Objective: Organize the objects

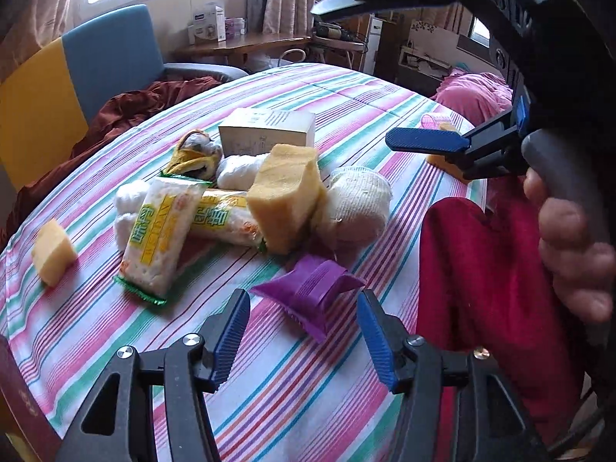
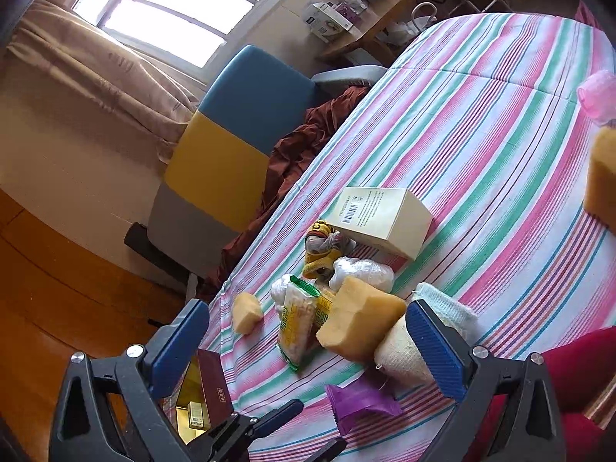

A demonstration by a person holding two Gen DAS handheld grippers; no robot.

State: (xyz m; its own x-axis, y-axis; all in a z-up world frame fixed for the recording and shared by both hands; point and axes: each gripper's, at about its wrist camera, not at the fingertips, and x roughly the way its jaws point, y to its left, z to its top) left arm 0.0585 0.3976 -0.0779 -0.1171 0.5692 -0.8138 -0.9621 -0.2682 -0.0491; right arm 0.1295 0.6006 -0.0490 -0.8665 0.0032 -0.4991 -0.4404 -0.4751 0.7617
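Both grippers' fingers apart, empty. Your left gripper [image 1: 304,340] nears purple packet [image 1: 308,294]; right gripper [image 2: 308,346] high. Close off-centre, slick wrapper slips into leaning sponge block [image 1: 285,196], pile topples.

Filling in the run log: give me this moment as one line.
left gripper: open, empty, just short of purple packet | right gripper: open, empty, above pile | big sponge leans on sock ball

Home bedroom: striped bedsheet [image 1: 308,88], curtained window [image 2: 161,11], armchair [image 2: 231,134].
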